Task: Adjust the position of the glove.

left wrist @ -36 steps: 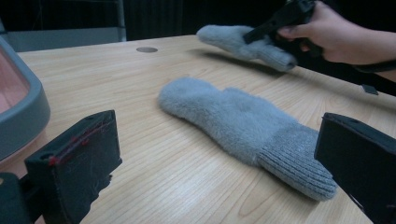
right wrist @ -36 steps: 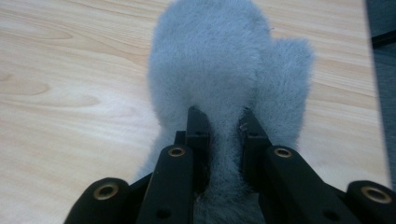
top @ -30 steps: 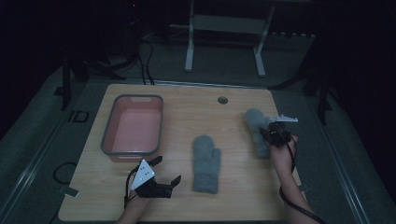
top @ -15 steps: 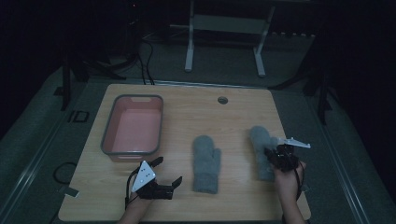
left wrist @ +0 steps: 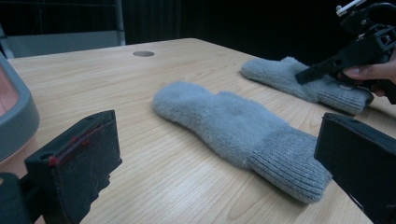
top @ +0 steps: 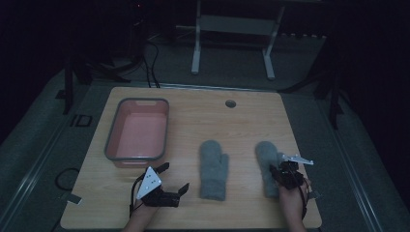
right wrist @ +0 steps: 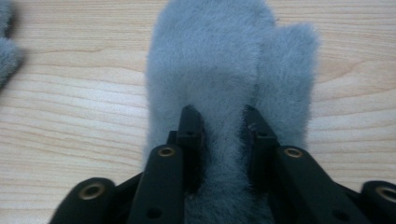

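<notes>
Two grey fuzzy mittens lie flat on the wooden table. The left mitten [top: 214, 169] [left wrist: 233, 121] is in front of my left gripper [top: 176, 178] [left wrist: 215, 168], which rests on the table, open, with nothing between its jaws. The right mitten [top: 267, 159] [left wrist: 289, 77] [right wrist: 219, 56] lies cuff toward the near edge. My right gripper [top: 279, 175] [left wrist: 322, 70] [right wrist: 219, 116] points down onto its cuff end. Its jaws have just been opening and stand a little apart, with a ridge of fur still between them.
A pink tray with a grey rim [top: 110, 140] sits at the table's left, its corner [left wrist: 14, 121] beside my left gripper. A round hole [top: 230, 103] is in the table near the far edge. The left mitten's edge [right wrist: 7, 51] lies left of the right mitten.
My right gripper has pulled the right mitten toward the near edge, laying it beside the other mitten. Its jaws have parted slightly. The left gripper has stayed put.
</notes>
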`<state>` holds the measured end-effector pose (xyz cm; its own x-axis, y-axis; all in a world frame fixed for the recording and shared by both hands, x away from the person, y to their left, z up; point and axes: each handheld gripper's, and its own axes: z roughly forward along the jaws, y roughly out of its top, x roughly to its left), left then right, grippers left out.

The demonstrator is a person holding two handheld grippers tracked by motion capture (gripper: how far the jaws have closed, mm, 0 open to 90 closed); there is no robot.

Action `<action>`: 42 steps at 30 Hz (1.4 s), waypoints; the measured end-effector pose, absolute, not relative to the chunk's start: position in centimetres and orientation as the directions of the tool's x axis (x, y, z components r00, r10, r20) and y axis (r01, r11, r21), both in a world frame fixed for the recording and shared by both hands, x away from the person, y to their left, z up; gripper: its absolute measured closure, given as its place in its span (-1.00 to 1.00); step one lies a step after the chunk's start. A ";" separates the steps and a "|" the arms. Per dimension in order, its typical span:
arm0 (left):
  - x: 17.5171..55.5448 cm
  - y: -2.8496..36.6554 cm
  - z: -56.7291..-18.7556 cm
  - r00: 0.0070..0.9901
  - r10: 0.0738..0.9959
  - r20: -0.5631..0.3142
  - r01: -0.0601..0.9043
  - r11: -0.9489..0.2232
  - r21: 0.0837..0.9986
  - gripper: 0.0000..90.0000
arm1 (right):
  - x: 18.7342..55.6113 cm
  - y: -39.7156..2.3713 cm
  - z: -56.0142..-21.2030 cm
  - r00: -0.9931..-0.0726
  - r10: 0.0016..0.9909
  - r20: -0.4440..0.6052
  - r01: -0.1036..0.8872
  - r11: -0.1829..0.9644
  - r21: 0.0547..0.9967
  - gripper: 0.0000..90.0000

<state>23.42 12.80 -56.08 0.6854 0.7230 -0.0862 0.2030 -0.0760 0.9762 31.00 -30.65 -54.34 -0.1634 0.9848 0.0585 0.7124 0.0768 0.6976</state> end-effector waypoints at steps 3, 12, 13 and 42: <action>23.4 12.8 -56.1 0.685 0.723 -0.087 0.205 -0.077 0.976 -0.99 | 31.0 -30.6 -54.3 -0.173 0.983 0.059 0.709 0.083 0.700 0.49; 23.5 12.8 -56.1 0.689 0.718 -0.094 0.210 -0.074 0.975 -0.99 | 31.6 -31.4 -53.3 -0.320 0.947 0.010 0.671 0.220 0.708 -0.07; 23.5 12.8 -56.1 0.690 0.718 -0.095 0.211 -0.073 0.975 -0.99 | 31.6 -31.5 -53.3 -0.339 0.941 0.005 0.662 0.235 0.712 -0.07; 23.7 12.9 -56.2 0.689 0.719 -0.094 0.213 -0.078 0.974 -0.99 | 30.5 -30.0 -53.3 -0.226 0.974 0.010 0.650 0.143 0.746 0.78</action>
